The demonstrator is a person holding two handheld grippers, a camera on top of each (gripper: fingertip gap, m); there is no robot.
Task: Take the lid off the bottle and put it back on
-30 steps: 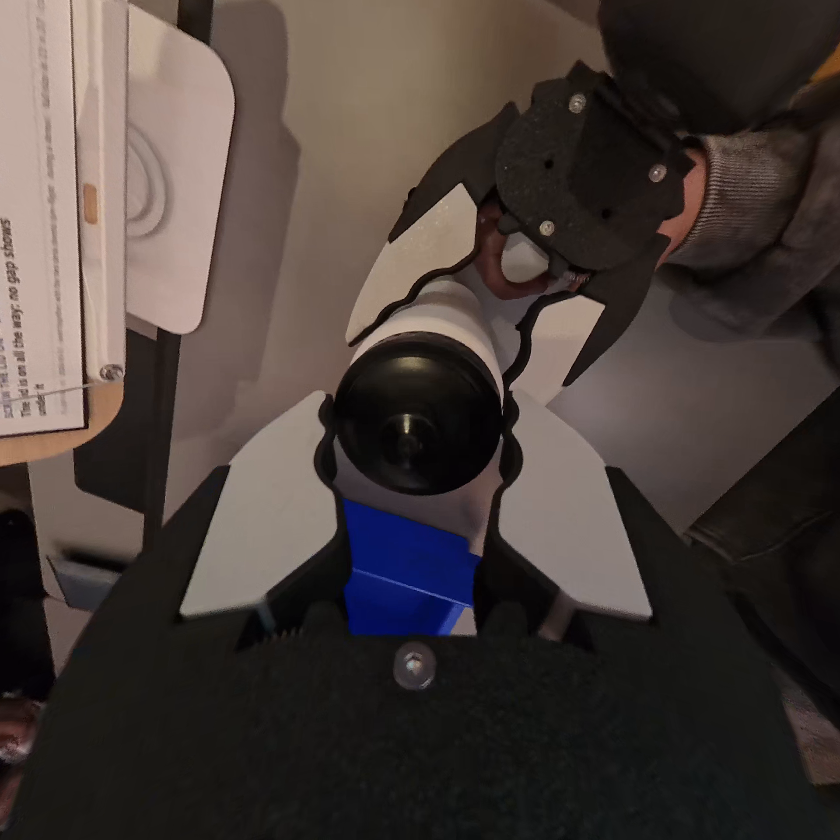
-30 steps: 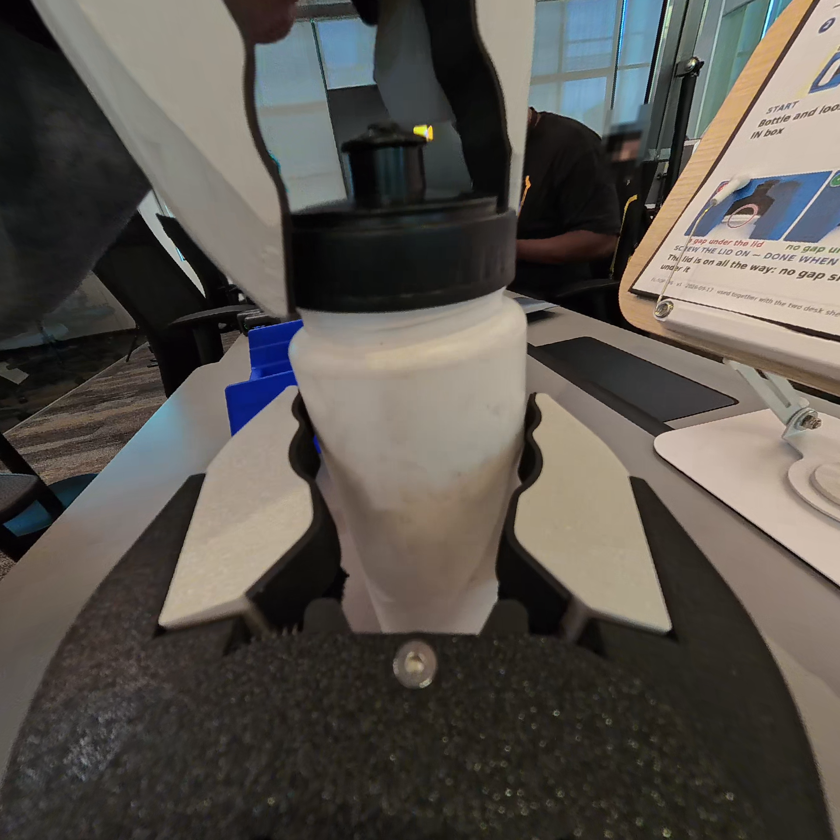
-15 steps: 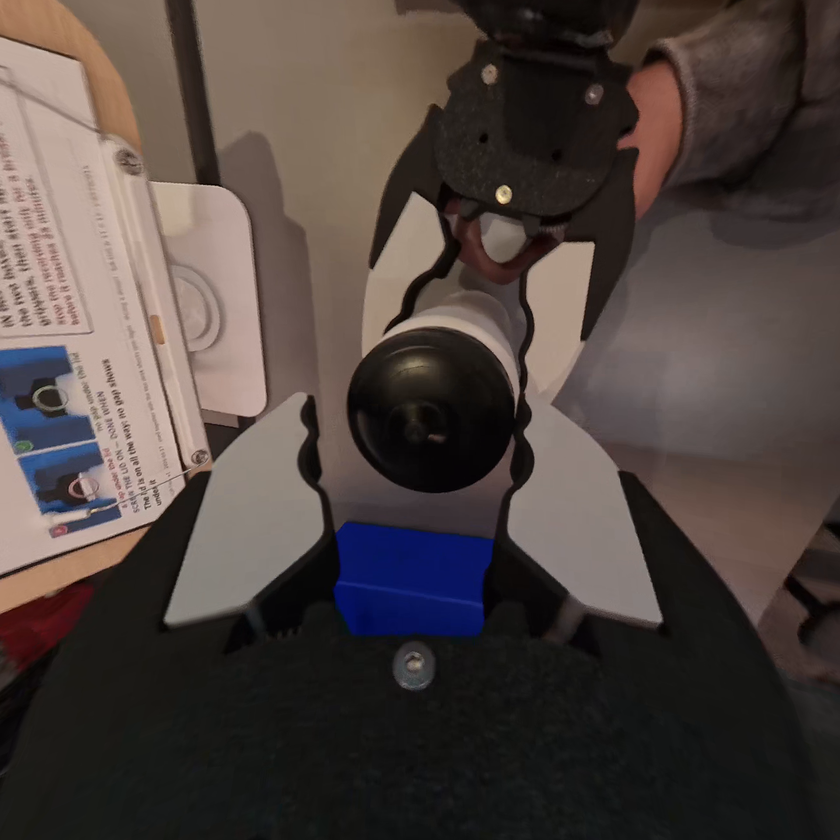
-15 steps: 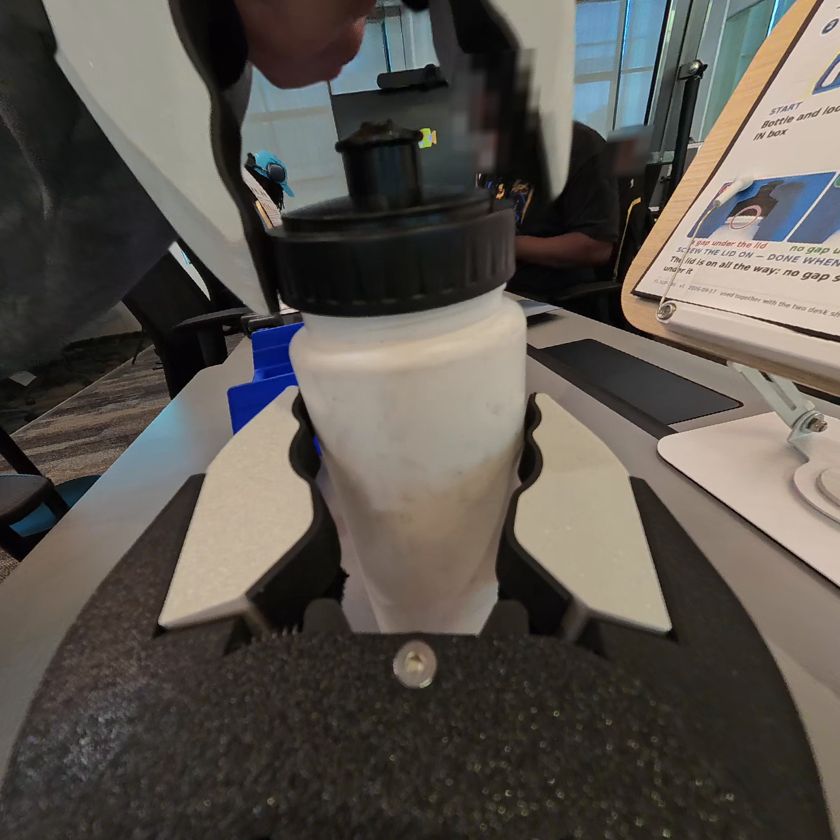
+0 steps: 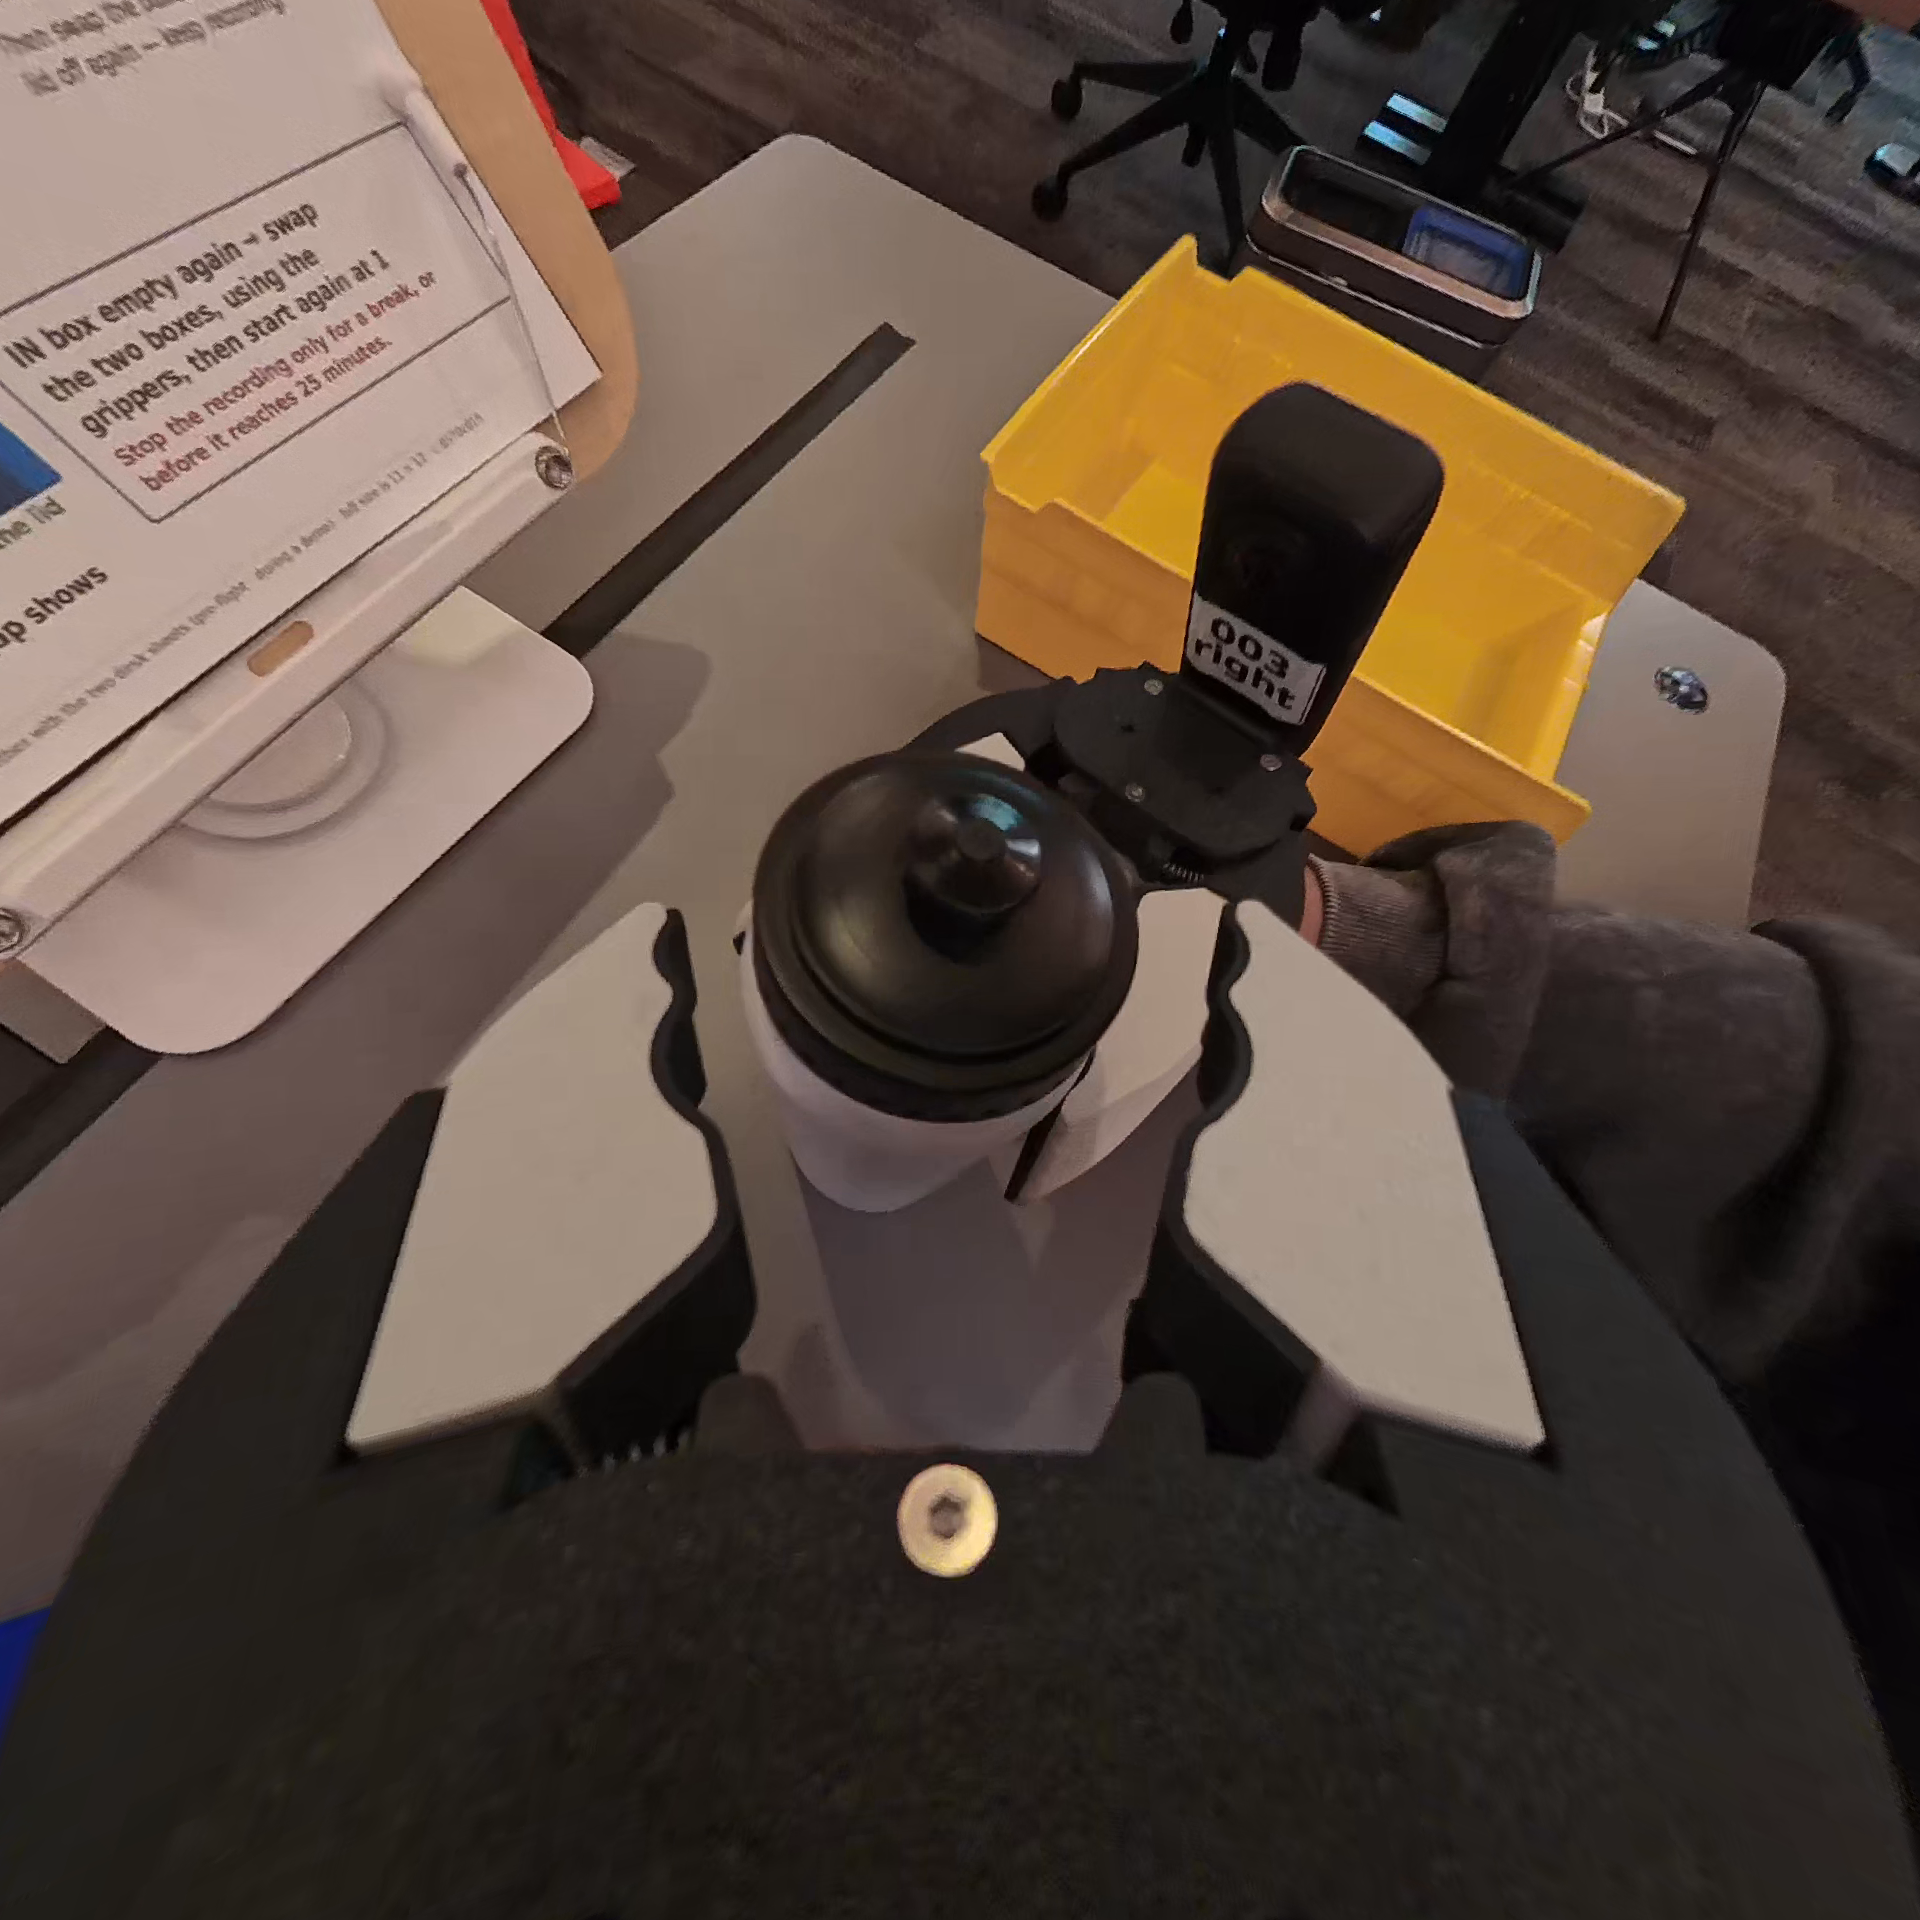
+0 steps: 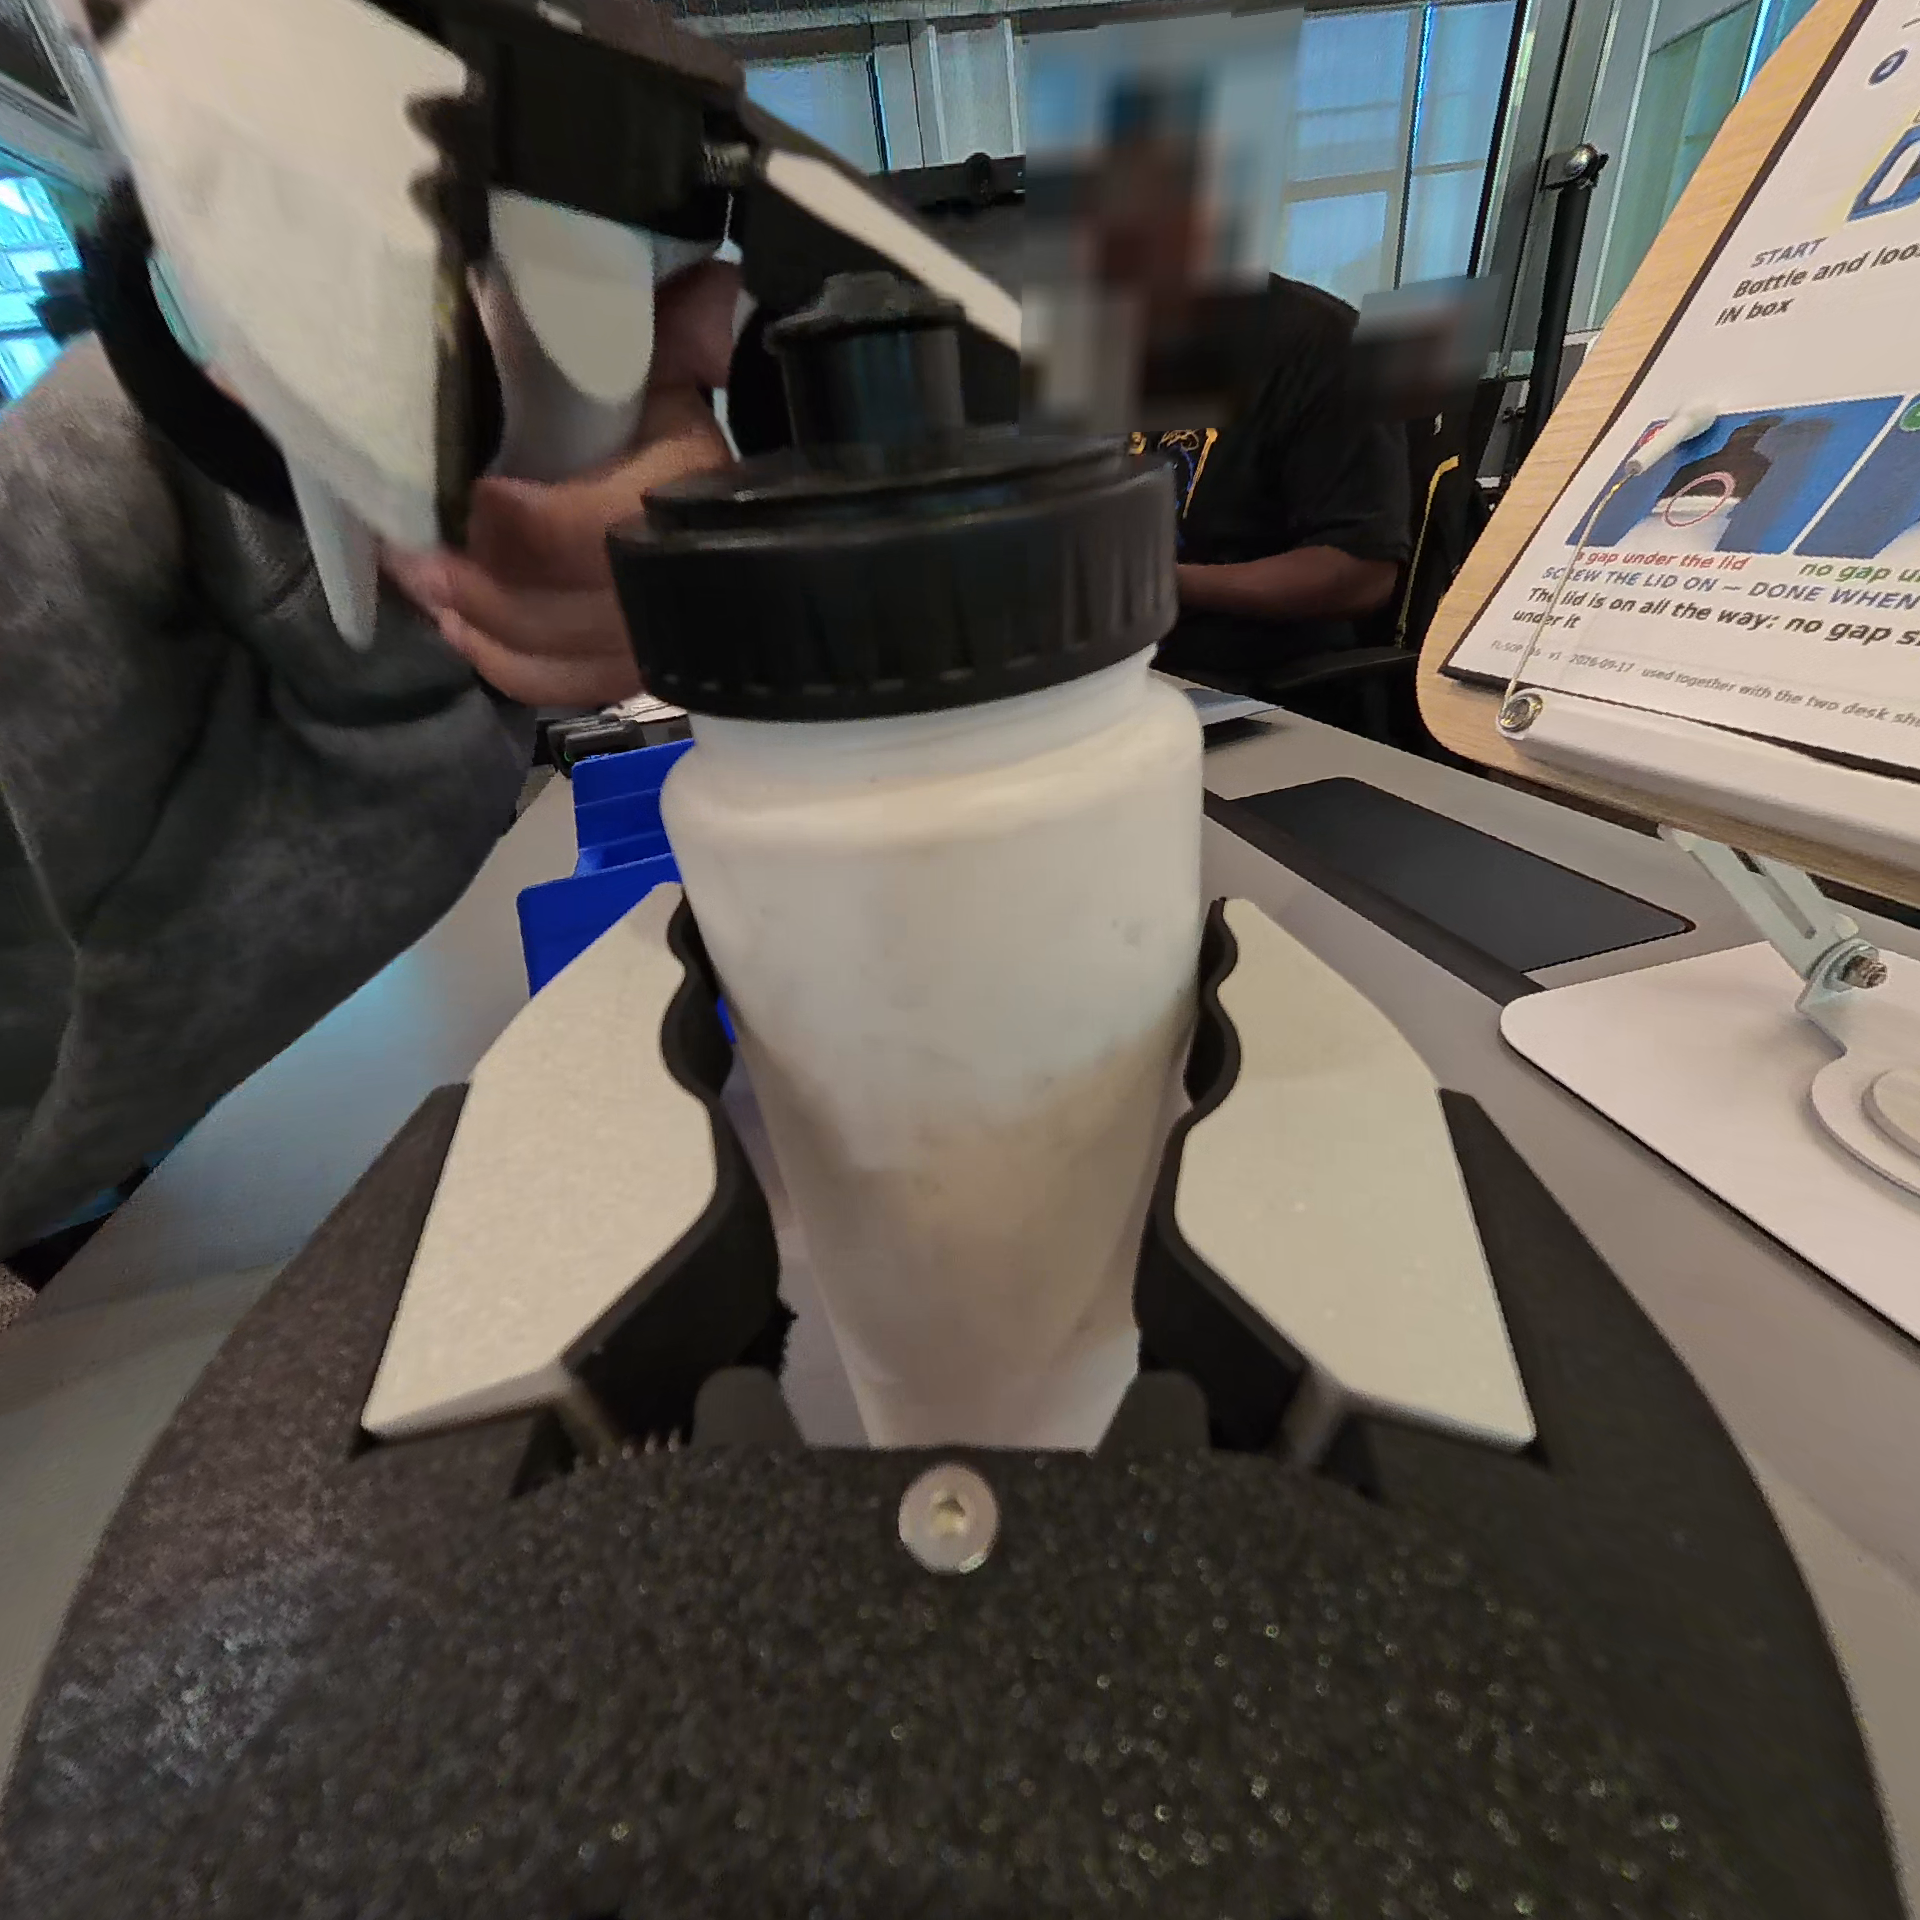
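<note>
1. Grey worktop (image 5: 852, 499) carries your setup: a yellow bin (image 5: 1455, 582) on the far side, a blue bin (image 6: 613, 862) partly hidden behind the bottle, and an instruction sheet on a white stand (image 5: 312, 790) near the worktop's edge. Office chairs and a seated person show in the background.

2. Your right claw (image 6: 940, 997) is clenched on the white bottle (image 6: 935, 935). Both fingers (image 6: 1320, 1122) press the bottle's lower body, one on each side, and the bottle stands upright between them.

3. The black lid (image 6: 894, 582) sits on the bottle's neck. In the right wrist view its skirt meets the bottle's shoulder; I cannot tell whether it is fully threaded.

4. Your left claw (image 5: 940, 1029) is released. Its fingers (image 5: 561, 1164) are spread wider than the lid and touch neither lid nor bottle. In the left wrist view the lid (image 5: 940, 925) lies between the fingertips, with clear space on both sides.

5. In the right wrist view the left claw (image 6: 540, 343) sits above and to the left of the lid, tilted, with one finger reaching over the spout. Blur hides whether it makes contact there.

6. In the left wrist view your right claw (image 5: 1070, 1039) appears behind the bottle (image 5: 883, 1132), with your sleeve (image 5: 1558, 987) beside it.
</note>
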